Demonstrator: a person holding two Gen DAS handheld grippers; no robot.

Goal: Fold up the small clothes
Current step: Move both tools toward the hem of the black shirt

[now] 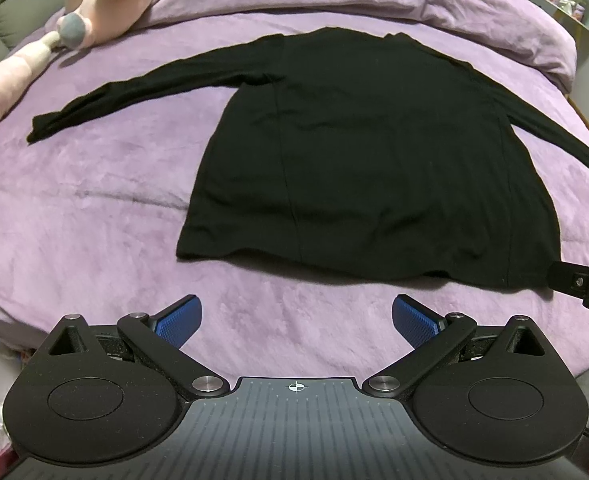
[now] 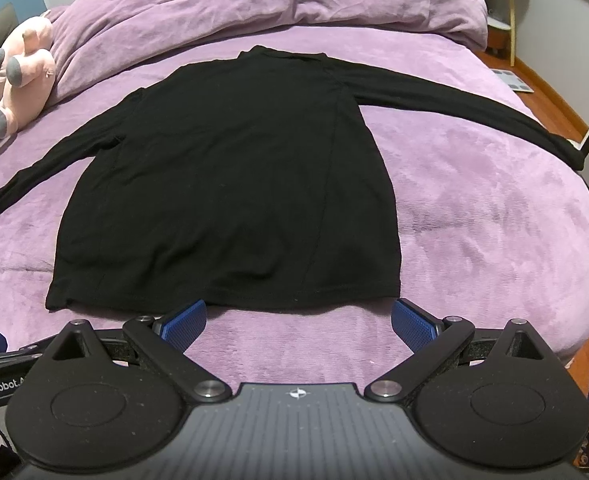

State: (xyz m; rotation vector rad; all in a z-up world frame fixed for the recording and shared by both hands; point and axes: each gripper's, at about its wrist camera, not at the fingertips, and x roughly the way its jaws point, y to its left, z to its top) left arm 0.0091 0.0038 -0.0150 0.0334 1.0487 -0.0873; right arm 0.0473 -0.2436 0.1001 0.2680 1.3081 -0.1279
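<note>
A black long-sleeved top (image 1: pixel 358 152) (image 2: pixel 230 184) lies flat on the purple bed cover (image 1: pixel 94 208) (image 2: pixel 474 208), hem toward me, both sleeves spread out sideways. My left gripper (image 1: pixel 296 322) hovers open just short of the hem, nothing between its blue pads. My right gripper (image 2: pixel 298 324) is open too, its blue fingertips (image 2: pixel 186 320) right at the hem's edge near the right corner. Part of the right gripper's black body (image 1: pixel 582 284) shows at the right edge of the left wrist view, beside the hem corner.
A pink plush toy with grey feet (image 1: pixel 106 4) (image 2: pixel 22 72) lies at the far left of the bed. A bunched purple duvet (image 2: pixel 294 0) fills the head end. A small side table (image 2: pixel 506 12) stands beyond the bed's right edge, where wooden floor shows.
</note>
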